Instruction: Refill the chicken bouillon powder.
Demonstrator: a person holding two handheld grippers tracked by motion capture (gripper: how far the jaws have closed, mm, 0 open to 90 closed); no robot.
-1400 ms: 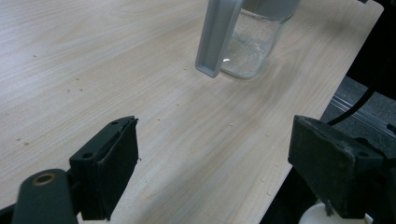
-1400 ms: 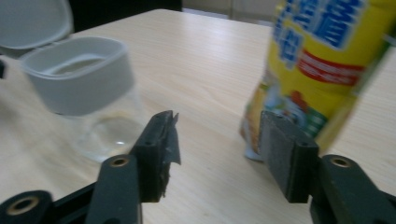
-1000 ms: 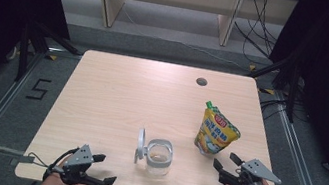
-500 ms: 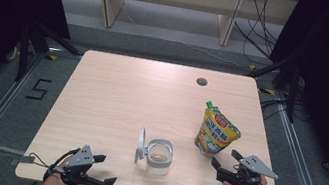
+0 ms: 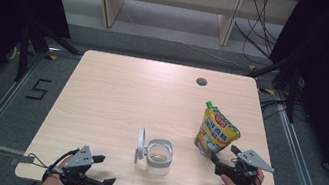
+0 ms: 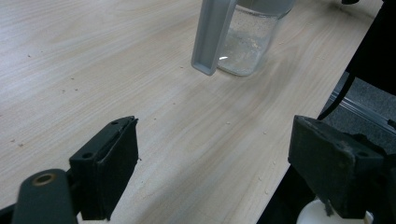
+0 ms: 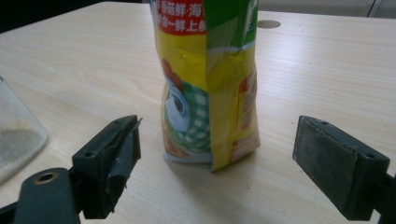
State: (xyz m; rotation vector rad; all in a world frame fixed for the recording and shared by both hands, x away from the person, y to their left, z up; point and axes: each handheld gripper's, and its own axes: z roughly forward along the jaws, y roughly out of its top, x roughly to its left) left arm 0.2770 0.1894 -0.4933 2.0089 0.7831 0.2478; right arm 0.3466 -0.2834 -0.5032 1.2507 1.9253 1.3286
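A yellow-and-green stand-up pouch point(image 5: 216, 131) stands at the table's right. My right gripper point(image 5: 217, 164) sits just in front of it, pointing at it. In the right gripper view the pouch point(image 7: 210, 93) stands upright just beyond the gripper point(image 7: 217, 168). Its jaws have just been opening and stand wide apart with nothing between them. A glass jar point(image 5: 159, 156) with a little pale powder stands near the front middle, its grey lid point(image 5: 141, 145) flipped up on its left. My left gripper point(image 5: 105, 170) rests open at the front left, and the jar point(image 6: 250, 37) is ahead of it point(image 6: 219, 168).
The wooden table point(image 5: 116, 94) has a round cable hole point(image 5: 201, 82) at the back right. Its front edge runs close under both hands. Shelving legs and cables lie on the floor behind the table.
The right hand has edged slightly left toward the pouch. The left hand, the jar and the pouch have stayed put.
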